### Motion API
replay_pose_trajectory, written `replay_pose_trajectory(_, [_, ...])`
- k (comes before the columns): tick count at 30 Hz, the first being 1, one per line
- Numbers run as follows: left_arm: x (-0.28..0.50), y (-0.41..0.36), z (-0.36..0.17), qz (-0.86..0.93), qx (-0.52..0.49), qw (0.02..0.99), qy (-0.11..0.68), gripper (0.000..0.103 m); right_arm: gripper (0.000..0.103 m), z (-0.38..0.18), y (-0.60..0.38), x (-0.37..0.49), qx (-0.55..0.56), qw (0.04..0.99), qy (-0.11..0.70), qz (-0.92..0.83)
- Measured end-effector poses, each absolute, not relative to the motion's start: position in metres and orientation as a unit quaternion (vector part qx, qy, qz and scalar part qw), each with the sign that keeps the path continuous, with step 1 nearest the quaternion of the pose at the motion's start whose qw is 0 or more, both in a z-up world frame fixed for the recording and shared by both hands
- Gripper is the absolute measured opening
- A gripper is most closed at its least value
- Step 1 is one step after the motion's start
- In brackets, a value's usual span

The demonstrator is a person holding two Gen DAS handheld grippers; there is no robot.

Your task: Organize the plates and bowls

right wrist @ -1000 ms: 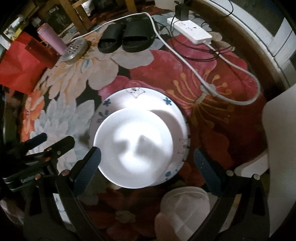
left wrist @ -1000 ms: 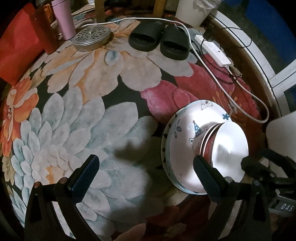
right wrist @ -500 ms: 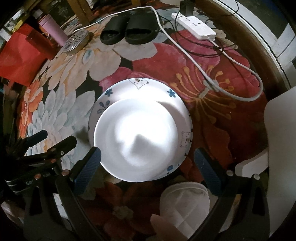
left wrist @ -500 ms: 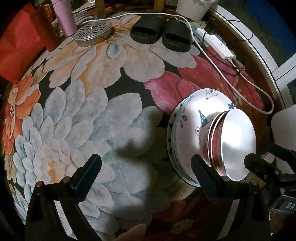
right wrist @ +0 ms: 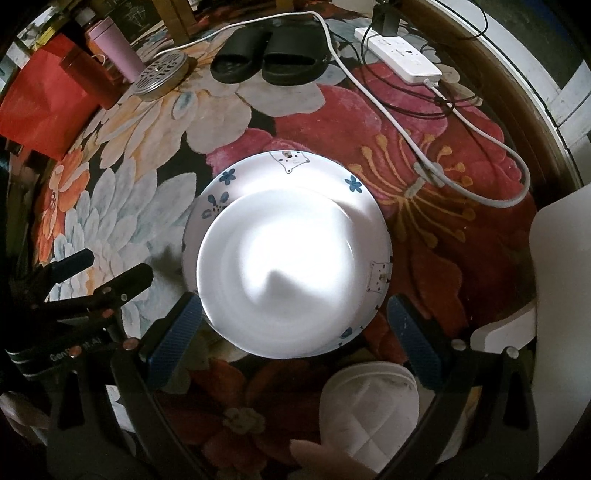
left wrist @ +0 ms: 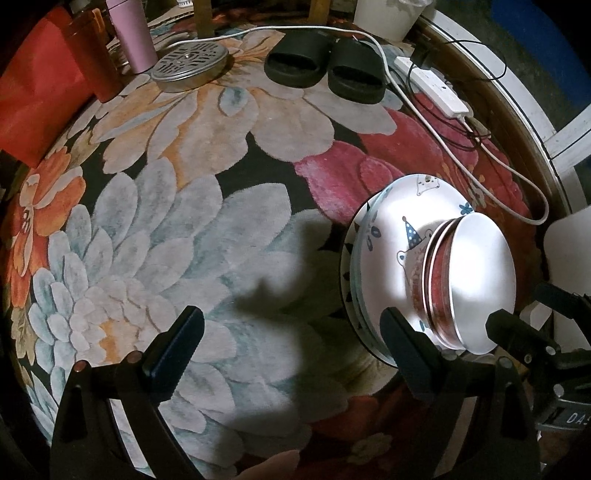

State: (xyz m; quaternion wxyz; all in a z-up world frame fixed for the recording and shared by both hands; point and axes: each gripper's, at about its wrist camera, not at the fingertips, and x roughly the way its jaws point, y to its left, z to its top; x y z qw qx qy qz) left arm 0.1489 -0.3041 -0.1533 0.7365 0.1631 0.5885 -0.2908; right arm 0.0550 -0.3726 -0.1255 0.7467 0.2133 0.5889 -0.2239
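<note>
A stack of white plates with blue cartoon prints (left wrist: 384, 229) lies on the flowered rug, with stacked bowls on top, red outside and white inside (left wrist: 480, 277). In the right wrist view the top bowl (right wrist: 291, 273) sits on the printed plate (right wrist: 291, 162). My left gripper (left wrist: 291, 347) is open and empty, low over the rug to the left of the stack; its right finger is near the stack's edge. My right gripper (right wrist: 295, 332) is open and empty, hovering just above the near rim of the bowl. The left gripper also shows in the right wrist view (right wrist: 99, 273).
Black slippers (left wrist: 325, 66), a round metal strainer lid (left wrist: 190, 64), a pink bottle (left wrist: 131, 33) and a red bag (left wrist: 33, 92) lie at the rug's far side. A white power strip (left wrist: 432, 88) and its cable (left wrist: 498, 166) run behind the stack. A white quilted object (right wrist: 369, 406) lies near.
Both grippers have drawn slightly closer to the stack, which looks larger. Both stay open. The plates and bowls have not moved.
</note>
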Motion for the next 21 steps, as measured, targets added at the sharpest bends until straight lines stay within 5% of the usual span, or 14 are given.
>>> replay_pose_trajectory(21, [0.1535,-0.2982,-0.1522,-0.293,0.150,0.737,0.590,0.094,0.098,-0.1279,-0.3685,0.0602,0.204,0.747,0.594,-0.219])
